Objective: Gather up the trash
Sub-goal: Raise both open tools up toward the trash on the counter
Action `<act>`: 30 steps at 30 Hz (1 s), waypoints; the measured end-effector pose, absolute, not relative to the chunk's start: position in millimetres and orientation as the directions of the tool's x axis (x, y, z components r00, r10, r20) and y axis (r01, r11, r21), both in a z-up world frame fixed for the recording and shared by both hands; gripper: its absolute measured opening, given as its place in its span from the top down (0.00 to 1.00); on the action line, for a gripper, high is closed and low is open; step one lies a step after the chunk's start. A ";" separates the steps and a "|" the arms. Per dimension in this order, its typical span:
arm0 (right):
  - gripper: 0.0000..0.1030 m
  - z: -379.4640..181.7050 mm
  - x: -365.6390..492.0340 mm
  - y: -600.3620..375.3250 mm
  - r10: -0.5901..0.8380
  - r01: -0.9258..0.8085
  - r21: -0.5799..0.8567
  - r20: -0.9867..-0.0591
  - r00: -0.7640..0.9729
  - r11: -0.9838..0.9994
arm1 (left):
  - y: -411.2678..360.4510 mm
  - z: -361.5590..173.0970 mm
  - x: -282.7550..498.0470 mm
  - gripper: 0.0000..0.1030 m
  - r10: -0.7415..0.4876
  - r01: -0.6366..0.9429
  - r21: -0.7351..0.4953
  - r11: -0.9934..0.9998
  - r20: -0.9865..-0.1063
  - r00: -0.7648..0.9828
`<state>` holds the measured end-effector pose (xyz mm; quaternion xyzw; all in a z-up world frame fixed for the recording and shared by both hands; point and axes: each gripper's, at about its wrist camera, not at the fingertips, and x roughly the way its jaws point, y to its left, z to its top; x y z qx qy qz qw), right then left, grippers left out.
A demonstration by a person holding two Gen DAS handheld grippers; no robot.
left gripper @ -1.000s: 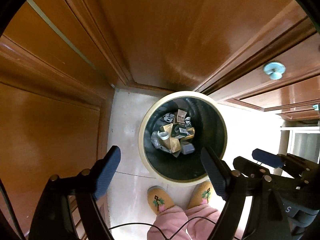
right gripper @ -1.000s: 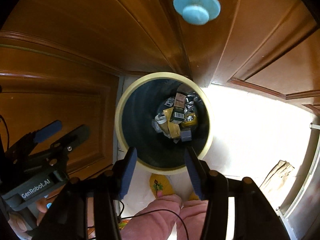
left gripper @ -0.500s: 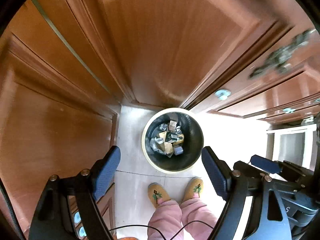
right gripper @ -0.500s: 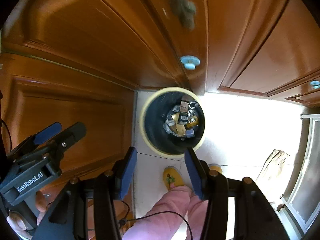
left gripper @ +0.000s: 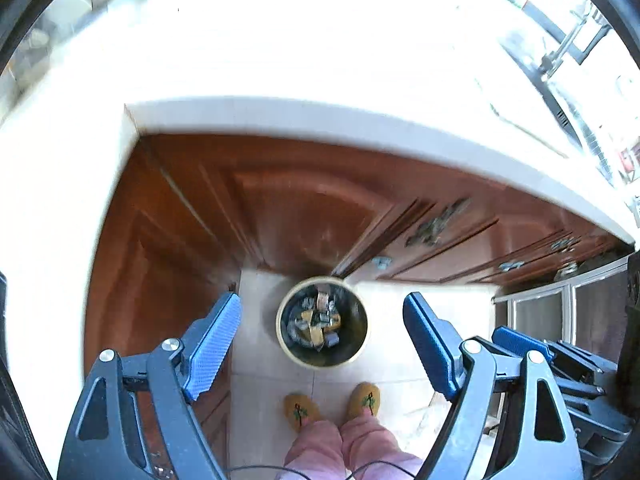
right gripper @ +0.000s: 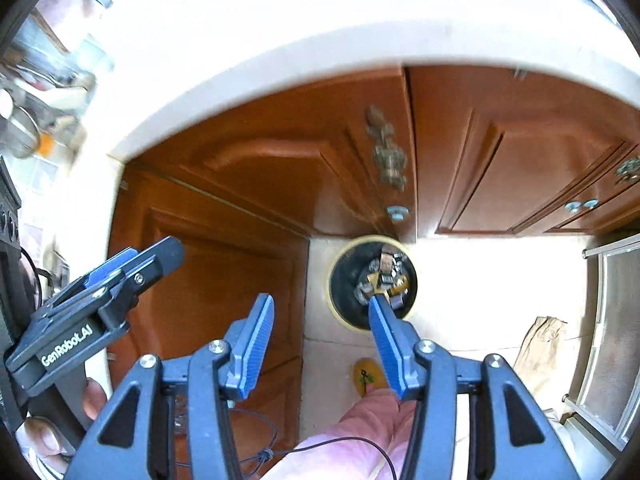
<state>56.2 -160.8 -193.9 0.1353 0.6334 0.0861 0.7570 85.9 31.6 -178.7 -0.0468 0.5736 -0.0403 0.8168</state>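
Trash (left gripper: 318, 322) filled the bin (left gripper: 352, 354) below both empty, open grippers: left gripper (left gripper: 322, 344) wide, right gripper (right gripper: 320, 344) narrower. Only the right view showed a paper bag (right gripper: 540, 344).

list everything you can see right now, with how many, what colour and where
trash bin: one, cream rim, dark inside, on the floor by the cabinets
trash: several scraps, tan and grey, in the bin
cabinets: brown wood, below the countertop
countertop: one, white, above the cabinets
paper bag: one, tan, on the floor
slippers: two, yellow
trousers: pink
left gripper: blue pads, open, empty
right gripper: blue pads, open, empty
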 end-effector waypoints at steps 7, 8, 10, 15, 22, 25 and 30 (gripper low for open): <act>0.51 -120.8 52.7 -158.6 0.304 0.048 0.330 -0.909 0.284 0.943 | 25.8 -90.4 97.6 0.21 -0.124 0.065 -0.106 0.992 -0.868 0.481; 0.51 -109.6 52.9 -158.1 0.305 0.045 0.333 -0.904 0.300 0.942 | 24.8 -76.8 99.0 0.21 -0.120 0.072 -0.097 0.993 -0.856 0.503; 0.51 -84.8 54.7 -156.6 0.302 0.035 0.332 -0.893 0.333 0.943 | 22.1 -54.9 101.3 0.21 -0.113 0.084 -0.080 0.993 -0.838 0.534; 0.51 -29.2 66.8 -156.4 0.289 0.015 0.324 -0.862 0.417 0.946 | 17.9 -5.8 118.9 0.21 -0.096 0.102 -0.043 0.994 -0.799 0.594; 0.51 30.6 109.4 -161.4 0.281 -0.023 0.311 -0.823 0.493 0.950 | 2.5 45.8 157.5 0.21 -0.055 0.117 0.031 0.993 -0.742 0.668; 0.51 58.1 134.1 -165.8 0.282 -0.048 0.302 -0.807 0.518 0.952 | -1.9 65.9 183.2 0.21 -0.037 0.112 0.055 0.992 -0.726 0.686; 0.51 92.2 191.3 -176.8 0.285 -0.106 0.272 -0.790 0.543 0.956 | -15.9 86.9 230.7 0.21 -0.004 0.108 0.105 0.989 -0.696 0.718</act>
